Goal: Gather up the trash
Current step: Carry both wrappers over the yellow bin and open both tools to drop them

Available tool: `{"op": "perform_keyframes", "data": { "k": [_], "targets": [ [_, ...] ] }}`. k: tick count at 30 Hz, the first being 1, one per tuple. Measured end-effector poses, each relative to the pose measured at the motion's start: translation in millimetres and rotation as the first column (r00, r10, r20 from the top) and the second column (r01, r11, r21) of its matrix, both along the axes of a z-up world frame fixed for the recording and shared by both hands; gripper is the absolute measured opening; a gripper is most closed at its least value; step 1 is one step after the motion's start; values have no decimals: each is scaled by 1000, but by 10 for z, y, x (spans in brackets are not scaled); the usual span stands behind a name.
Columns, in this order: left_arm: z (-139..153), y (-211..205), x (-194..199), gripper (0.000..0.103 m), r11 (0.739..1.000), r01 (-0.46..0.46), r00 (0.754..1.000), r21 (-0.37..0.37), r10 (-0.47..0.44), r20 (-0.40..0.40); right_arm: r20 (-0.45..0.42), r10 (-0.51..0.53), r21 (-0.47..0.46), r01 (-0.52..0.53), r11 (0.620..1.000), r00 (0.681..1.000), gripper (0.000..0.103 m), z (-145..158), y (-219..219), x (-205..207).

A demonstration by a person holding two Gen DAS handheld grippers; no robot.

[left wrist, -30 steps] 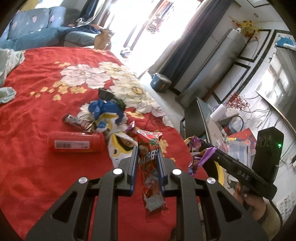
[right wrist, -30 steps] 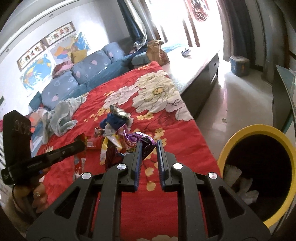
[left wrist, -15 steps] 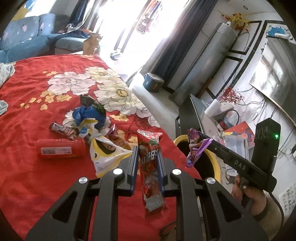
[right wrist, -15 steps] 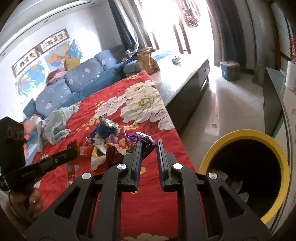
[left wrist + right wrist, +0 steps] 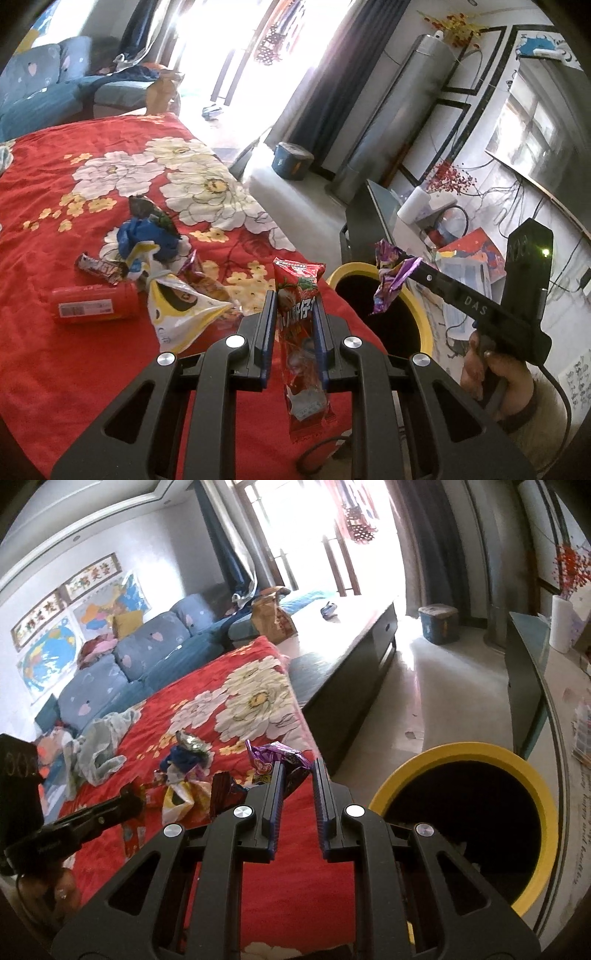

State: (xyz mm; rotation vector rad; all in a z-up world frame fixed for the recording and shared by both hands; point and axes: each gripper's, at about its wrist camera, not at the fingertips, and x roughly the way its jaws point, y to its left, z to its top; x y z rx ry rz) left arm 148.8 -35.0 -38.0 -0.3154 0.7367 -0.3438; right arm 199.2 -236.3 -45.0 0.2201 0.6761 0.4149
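While the left gripper (image 5: 294, 310) squeezes a red snack wrapper (image 5: 301, 343) between its jaws, the right gripper (image 5: 298, 775) pinches a purple wrapper (image 5: 277, 762) at its tips; the yellow bin (image 5: 439, 764) sits just right of them.

bin (image 5: 465, 751): far rim cut by the right edge, interior too dark to read. purple wrapper (image 5: 280, 762): lower part hidden behind gripper finger.
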Motion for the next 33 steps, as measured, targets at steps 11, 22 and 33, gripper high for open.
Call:
{"op": "perform_keyframes", "data": {
  "k": [11,22,33],
  "targets": [
    [-1,-243,44,18,999,47,999,16,-47,4,-5,-88,15,88,996,996,11,-27,-335,32],
    [-35,-615,99,18,991,122,992,45,-123,4,-12,-173,26,174,984,985,11,-73,-664,79],
    [-89,-979,192,18,980,184,983,73,-184,-3,-31,-260,13,260,965,965,11,-187,-978,131]
  ]
}}
